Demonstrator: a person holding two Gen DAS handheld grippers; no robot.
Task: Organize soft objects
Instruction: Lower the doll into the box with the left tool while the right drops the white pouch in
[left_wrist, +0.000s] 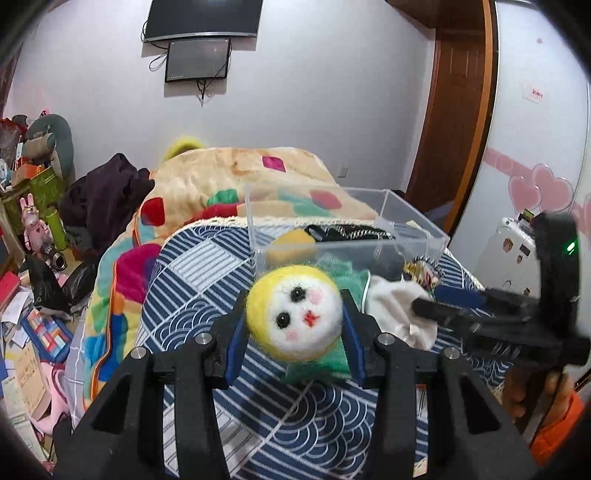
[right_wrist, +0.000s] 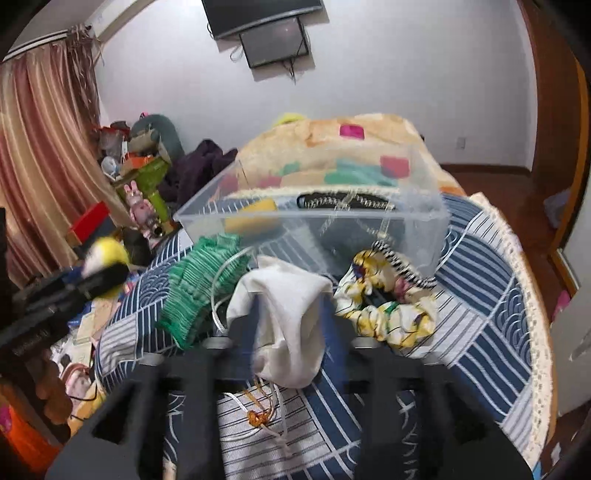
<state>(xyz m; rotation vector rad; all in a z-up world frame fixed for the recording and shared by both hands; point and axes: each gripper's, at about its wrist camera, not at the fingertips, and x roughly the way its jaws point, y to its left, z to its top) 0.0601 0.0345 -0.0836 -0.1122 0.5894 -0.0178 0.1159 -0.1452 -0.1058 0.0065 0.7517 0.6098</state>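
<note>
My left gripper (left_wrist: 294, 314) is shut on a yellow-and-white felt doll head (left_wrist: 293, 314), held above the blue patterned cover; it also shows in the right wrist view (right_wrist: 105, 258). My right gripper (right_wrist: 288, 314) is shut on a white cloth pouch (right_wrist: 288, 321) with cords hanging below; the pouch also shows in the left wrist view (left_wrist: 399, 306). A clear plastic box (left_wrist: 347, 229) stands just beyond, holding a yellow soft piece (left_wrist: 291, 243) and a black band (right_wrist: 343, 201). A green knit piece (right_wrist: 203, 280) and a yellow-white scrunchie (right_wrist: 388, 310) lie in front of the box.
The bed carries a blue-and-white patterned cover (left_wrist: 207, 280) and a colourful blanket (left_wrist: 229, 173) behind the box. Cluttered floor and shelves with boxes and a pink rabbit toy (left_wrist: 31, 221) lie left. A wooden door (left_wrist: 454, 110) is at the right.
</note>
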